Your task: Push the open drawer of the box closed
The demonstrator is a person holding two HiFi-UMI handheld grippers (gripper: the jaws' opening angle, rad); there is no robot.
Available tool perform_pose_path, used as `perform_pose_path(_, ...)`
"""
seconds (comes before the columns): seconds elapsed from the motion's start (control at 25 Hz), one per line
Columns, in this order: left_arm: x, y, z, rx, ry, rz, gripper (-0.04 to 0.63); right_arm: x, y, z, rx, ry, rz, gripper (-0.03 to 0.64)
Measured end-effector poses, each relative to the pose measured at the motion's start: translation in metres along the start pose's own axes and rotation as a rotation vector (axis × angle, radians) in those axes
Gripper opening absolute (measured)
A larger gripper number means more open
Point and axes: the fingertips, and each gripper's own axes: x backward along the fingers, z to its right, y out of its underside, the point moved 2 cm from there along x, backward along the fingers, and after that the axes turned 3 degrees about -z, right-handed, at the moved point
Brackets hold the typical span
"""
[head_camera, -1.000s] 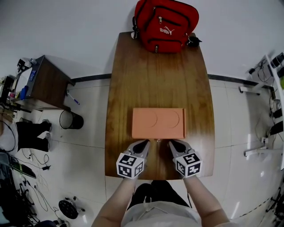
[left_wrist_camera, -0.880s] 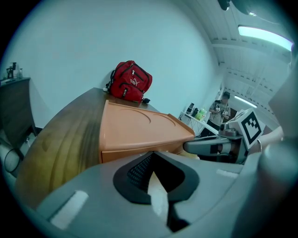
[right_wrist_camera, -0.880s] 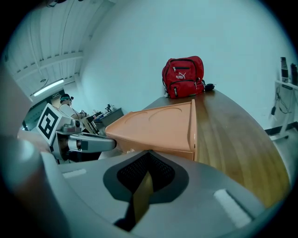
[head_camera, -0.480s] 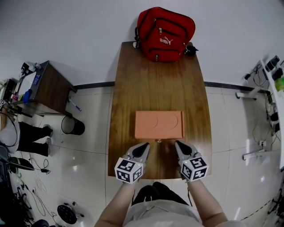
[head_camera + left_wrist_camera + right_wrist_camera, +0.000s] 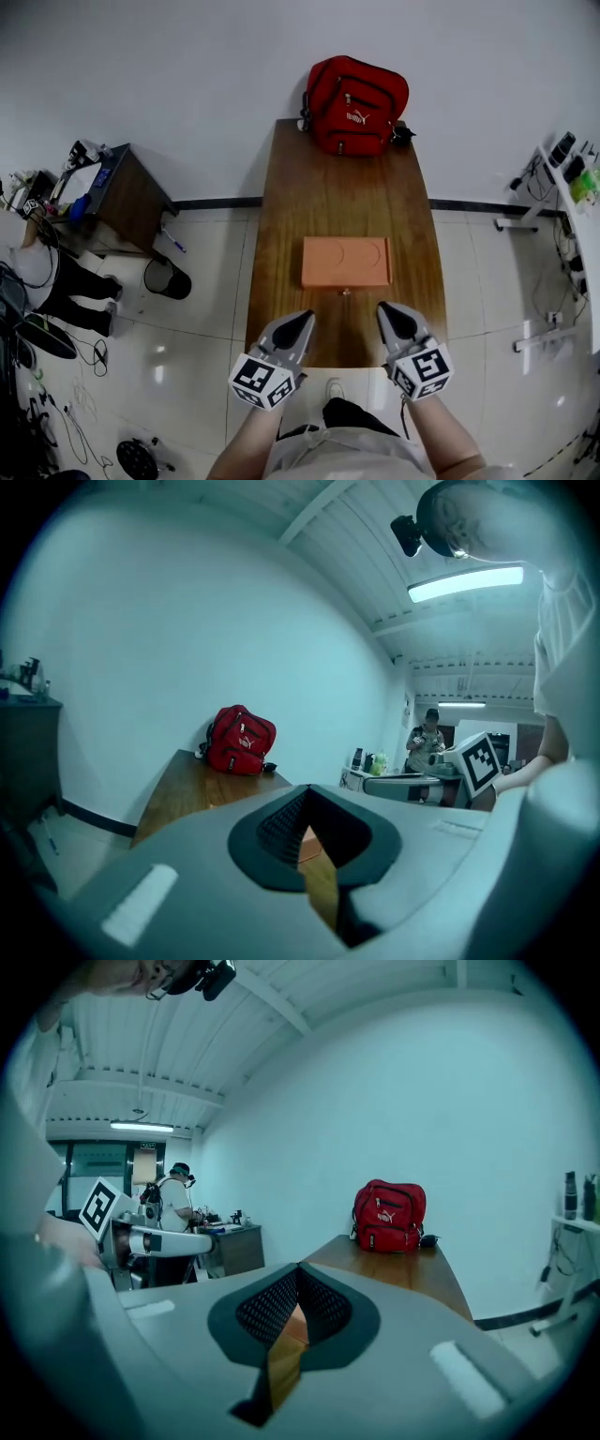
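A long wooden tabletop [image 5: 281, 187] is seen over a tiled floor, with a red backpack [image 5: 357, 92] at its far end and a dark side cabinet [image 5: 117, 197] off to the left. The orange box [image 5: 345, 261] lies flat around the middle of the tabletop. Its drawer faces the person, and only a small knob [image 5: 345, 292] is seen sticking out of the near side. The drawer front is tiny in the head view but appears flush, so the push is judged done or nearly done.

The left gripper [image 5: 300, 322] and right gripper [image 5: 386, 312] are held over the near end of the tabletop, well apart from the box. Both sets of jaws are pressed together with nothing between them; only box and tabletop are glimpsed past the tips.

If any gap is left, the drawer front should be met with the closed tips on either side of the knob. It should be pushed evenly and straight toward the backpack end, so the light box is not skewed or slid.

Compared with half a second ago, the grippers have been drawn back: the tips were then just beside the box's near edge, flanking the knob. The box itself looks unmoved on the tabletop.
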Motion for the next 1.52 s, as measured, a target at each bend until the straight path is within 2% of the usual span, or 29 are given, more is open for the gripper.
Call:
perform_pose_path(0.2, 0.059, -0.009, 0.019, -0.035, -0.005, 0.037, 0.006, 0.039, -0.006, -0.047, 0.039, 0.024, 0.042, 0.008)
perform_pose_path(0.36, 0.104, -0.002, 0.041, -0.039, 0.046, 0.027, 0.006, 0.066, 0.001, -0.086, 0.077, 0.053, 0.046, 0.006)
perform_pose_path(0.68, 0.21, 0.019, 0.088, -0.095, 0.129, 0.042, 0.005, 0.136, 0.01, -0.183, 0.099, 0.14, 0.086, 0.007)
perform_pose_path(0.96, 0.28, 0.022, 0.113, -0.13, 0.113, 0.09, 0.006, 0.19, 0.02, -0.242, 0.106, 0.19, 0.103, 0.007)
perform_pose_path(1.2, 0.308, 0.024, 0.133, -0.123, 0.1, 0.093, 0.006, 0.222, 0.028, -0.266, 0.101, 0.201, 0.097, 0.007)
perform_pose_path(1.52, 0.315, 0.025, 0.167, -0.12, 0.045, 0.097, 0.006, 0.247, 0.036, -0.272, 0.108, 0.132, 0.092, 0.006)
